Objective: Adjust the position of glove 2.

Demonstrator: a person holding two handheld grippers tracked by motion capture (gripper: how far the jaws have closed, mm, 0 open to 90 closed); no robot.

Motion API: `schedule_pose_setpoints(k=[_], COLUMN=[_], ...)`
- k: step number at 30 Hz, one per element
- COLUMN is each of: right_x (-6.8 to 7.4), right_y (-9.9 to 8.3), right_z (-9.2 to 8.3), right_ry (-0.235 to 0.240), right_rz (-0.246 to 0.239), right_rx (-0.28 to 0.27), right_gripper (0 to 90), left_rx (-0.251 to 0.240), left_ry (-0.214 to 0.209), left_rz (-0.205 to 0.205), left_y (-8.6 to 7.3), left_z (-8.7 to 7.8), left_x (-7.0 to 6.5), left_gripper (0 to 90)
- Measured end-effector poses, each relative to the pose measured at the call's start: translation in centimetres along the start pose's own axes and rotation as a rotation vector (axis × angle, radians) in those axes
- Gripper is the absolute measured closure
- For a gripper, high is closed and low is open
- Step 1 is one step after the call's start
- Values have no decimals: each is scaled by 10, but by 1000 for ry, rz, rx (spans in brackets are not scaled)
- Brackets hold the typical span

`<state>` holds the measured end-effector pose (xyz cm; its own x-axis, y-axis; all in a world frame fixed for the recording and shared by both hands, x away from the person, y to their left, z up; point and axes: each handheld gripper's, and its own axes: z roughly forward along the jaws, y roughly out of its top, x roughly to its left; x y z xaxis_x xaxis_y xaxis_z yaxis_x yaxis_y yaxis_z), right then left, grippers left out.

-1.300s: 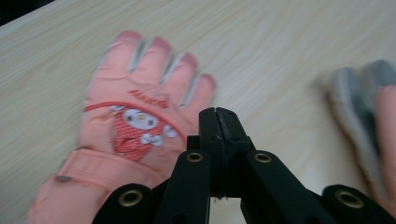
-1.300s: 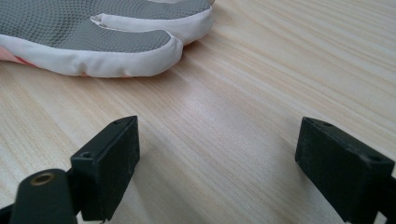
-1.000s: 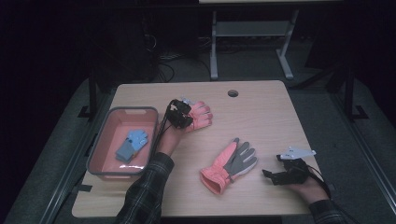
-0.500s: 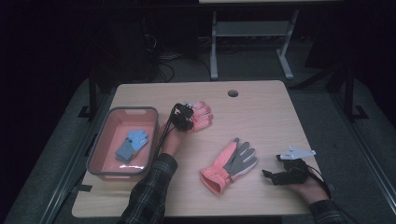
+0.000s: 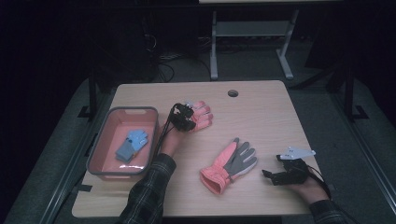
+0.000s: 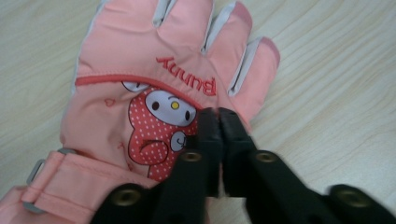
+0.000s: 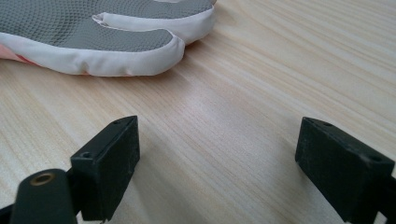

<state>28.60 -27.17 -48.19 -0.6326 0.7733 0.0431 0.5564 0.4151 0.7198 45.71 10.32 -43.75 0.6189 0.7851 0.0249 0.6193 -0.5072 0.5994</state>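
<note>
While our left gripper (image 6: 219, 114) hangs over the bunny glove (image 6: 154, 93) on the worktop (image 5: 261, 112), its fingers just starting to part with nothing between them, our right gripper (image 7: 217, 149) rests wide beside the grey-palmed glove (image 7: 107, 32).

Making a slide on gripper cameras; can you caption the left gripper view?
Left gripper over a pink Bunny glove on the wooden table, jaws just starting to open.

The left gripper (image 5: 183, 117) shifts slightly toward 7 o'clock over the pink glove (image 5: 201, 114), its jaws just beginning to part.
</note>
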Motion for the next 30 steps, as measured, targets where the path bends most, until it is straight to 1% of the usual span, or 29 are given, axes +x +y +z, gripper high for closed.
schedule_pose_setpoints(k=[1, 2, 3, 5, 6, 7, 8, 9, 10, 11, 13, 14, 17, 19, 20, 21, 23, 25, 26, 27, 30], right_x=[0, 0, 0, 0, 0, 0, 0, 0, 0, 1, 1, 1, 1, 1, 1, 1, 0, 0, 0, 0, 0], right_y=[0, 0, 0, 0, 0, 0, 0, 0, 0, 0, 0, 0, 0, 0, 0, 0, 0, 0, 0, 0, 0], right_z=[0, 0, 0, 0, 0, 0, 0, 0, 0, 0, 0, 0, 0, 0, 0, 0, 0, 0, 0, 0, 0], right_ry=[1, 1, 2, 2, 2, 1, 1, 2, 1, 1, 2, 2, 2, 2, 2, 2, 2, 2, 2, 2, 1], right_rz=[1, -1, -1, -2, -2, -1, -2, -3, -4, 0, -1, 0, -1, -1, -1, 0, -3, -3, -4, -4, -4], right_rx=[-3, -3, -3, -3, -4, -5, -5, -4, -5, -7, -5, -5, -5, -5, -5, -5, -4, -4, -4, -4, -4], right_gripper=[136, 136, 136, 136, 136, 136, 136, 136, 136, 136, 137, 137, 137, 136, 137, 137, 137, 137, 137, 137, 137], left_rx=[-7, -25, -30, -18, -13, -8, -4, 0, 0, 3, 8, 11, 8, 4, -2, 2, -14, -24, -24, -24, -19], left_ry=[-5, -18, -32, -40, -35, -17, -4, 12, 19, 18, 12, 10, 6, 1, -9, -25, -48, -71, -97, -97, -130], left_rz=[-5, -5, -11, -14, -8, -5, -1, 11, 14, 21, 21, 22, 13, 8, 2, 0, -5, -4, -5, -5, 3], left_y=[0, 1, 2, 2, 2, 1, 1, 1, 1, 1, 1, 1, 2, 3, 3, 4, 6, 8, 9, 9, 11], left_z=[-1, -2, -1, 2, 5, 9, 12, 14, 15, 15, 16, 16, 13, 10, 8, 5, 0, -4, -6, -6, -6], left_x=[0, 1, 0, -1, -1, -2, -3, -3, -4, -4, -5, -5, -4, -5, -5, -6, -9, -15, -24, -24, -41], left_gripper=[759, 729, 663, 592, 557, 543, 549, 580, 618, 661, 783, 826, 859, 864, 864, 864, 863, 862, 862, 861, 860])
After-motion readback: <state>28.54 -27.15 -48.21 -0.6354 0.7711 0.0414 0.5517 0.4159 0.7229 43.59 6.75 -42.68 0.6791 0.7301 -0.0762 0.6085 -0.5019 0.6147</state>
